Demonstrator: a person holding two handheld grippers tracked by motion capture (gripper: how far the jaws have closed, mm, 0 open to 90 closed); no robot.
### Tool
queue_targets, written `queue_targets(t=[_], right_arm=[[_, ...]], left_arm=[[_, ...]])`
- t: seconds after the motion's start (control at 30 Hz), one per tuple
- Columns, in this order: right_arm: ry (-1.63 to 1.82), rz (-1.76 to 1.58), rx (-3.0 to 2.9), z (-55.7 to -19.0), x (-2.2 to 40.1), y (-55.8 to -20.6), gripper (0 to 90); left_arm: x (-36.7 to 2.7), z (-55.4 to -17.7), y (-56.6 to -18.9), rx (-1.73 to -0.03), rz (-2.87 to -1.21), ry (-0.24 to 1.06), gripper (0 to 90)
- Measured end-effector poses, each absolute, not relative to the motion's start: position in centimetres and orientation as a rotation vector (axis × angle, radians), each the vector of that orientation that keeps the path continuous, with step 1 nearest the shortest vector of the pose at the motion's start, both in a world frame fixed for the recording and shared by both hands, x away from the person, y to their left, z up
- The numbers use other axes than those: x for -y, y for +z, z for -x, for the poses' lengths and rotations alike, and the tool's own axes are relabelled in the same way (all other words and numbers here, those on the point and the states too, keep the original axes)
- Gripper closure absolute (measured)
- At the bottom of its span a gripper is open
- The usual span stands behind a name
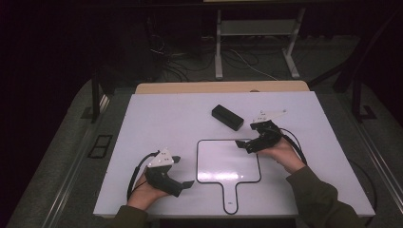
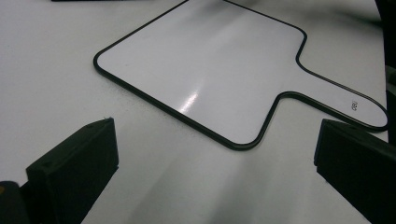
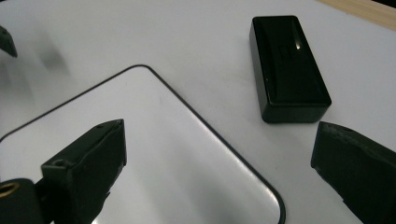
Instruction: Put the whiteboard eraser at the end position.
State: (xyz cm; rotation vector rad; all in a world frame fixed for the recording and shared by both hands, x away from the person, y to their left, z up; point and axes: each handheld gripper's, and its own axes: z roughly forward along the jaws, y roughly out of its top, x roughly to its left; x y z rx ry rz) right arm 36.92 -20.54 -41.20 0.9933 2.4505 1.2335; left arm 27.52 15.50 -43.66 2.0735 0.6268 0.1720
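Dark room, white desk (image 1: pixel 157 118). I see the paddle-shaped whiteboard (image 1: pixel 228 161) flat at centre. Right tongs (image 1: pixel 243 144) gaping, nothing between them, over its far right corner; black box (image 1: pixel 227 117) just beyond, apart from them. Left tongs (image 1: pixel 183 172) spread wide, empty, just left of the whiteboard, not touching.

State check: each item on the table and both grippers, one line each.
paddle whiteboard: flat on the table, surface blank, handle toward the person.
black eraser block: lying flat beyond the board, untouched.
left gripper: open, nothing between jaws.
right gripper: open, empty, over the board's far right corner.
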Motion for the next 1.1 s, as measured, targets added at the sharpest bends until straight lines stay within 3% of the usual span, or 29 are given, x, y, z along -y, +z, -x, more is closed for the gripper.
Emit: queue_targets(t=[1.1], right_arm=[[1.338, -1.057, -2.305, -29.1, 25.8, -43.3, 2.2]], left_arm=[[-15.5, -27.5, -43.5, -0.622, -2.074, 0.175, 0.0]])
